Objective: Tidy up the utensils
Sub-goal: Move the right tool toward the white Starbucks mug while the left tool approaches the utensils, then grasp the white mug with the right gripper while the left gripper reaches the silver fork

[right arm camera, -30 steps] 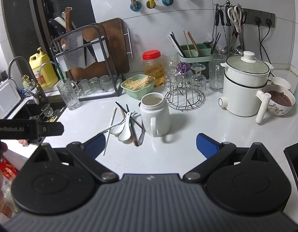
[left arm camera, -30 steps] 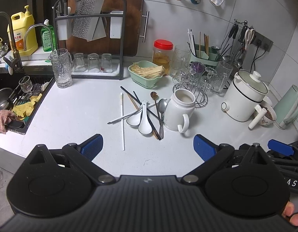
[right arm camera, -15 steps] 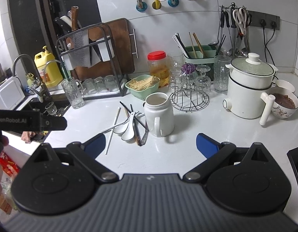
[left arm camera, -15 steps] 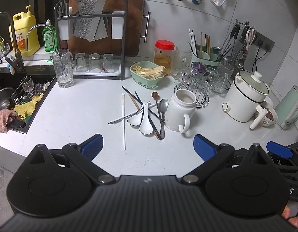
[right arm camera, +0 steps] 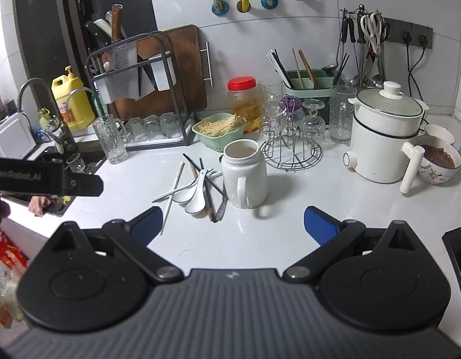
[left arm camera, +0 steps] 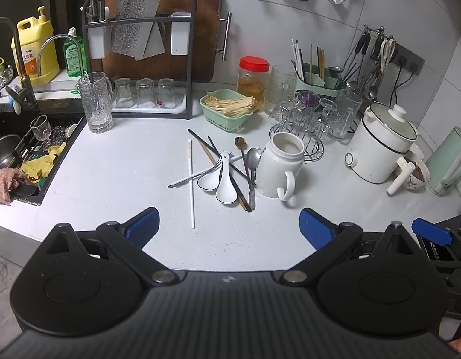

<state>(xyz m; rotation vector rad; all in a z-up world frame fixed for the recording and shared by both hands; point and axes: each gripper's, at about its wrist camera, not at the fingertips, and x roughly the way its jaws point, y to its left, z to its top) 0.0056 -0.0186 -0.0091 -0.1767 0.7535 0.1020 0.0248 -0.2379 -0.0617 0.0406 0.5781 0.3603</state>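
A loose heap of utensils lies mid-counter: white ceramic spoons [left arm camera: 223, 179] [right arm camera: 197, 199], black and wooden chopsticks [left arm camera: 214, 152], metal spoons [left arm camera: 252, 161] and a long white chopstick [left arm camera: 192, 185]. Just right of the heap stands a white handled jar [left arm camera: 279, 169] [right arm camera: 243, 178], empty as far as I can see. A green utensil holder [left arm camera: 318, 80] [right arm camera: 308, 79] with chopsticks sits at the back wall. My left gripper [left arm camera: 229, 224] hovers open near the counter's front edge, short of the heap. My right gripper [right arm camera: 233, 220] is open too, in front of the jar, holding nothing.
A sink [left arm camera: 24, 161] with dishes and rags lies left. A knife and board rack [left arm camera: 137, 59], glasses [left arm camera: 95, 103], a green basket [left arm camera: 229, 109], a red-lidded jar [left arm camera: 254, 79], a wire glass stand [right arm camera: 291, 146] and a white cooker pot [left arm camera: 380, 146] line the back and right.
Both grippers have eased slightly forward and upward toward the counter, so the heap and jar sit a little nearer in view. Jaws stay open; nothing on the counter moved.
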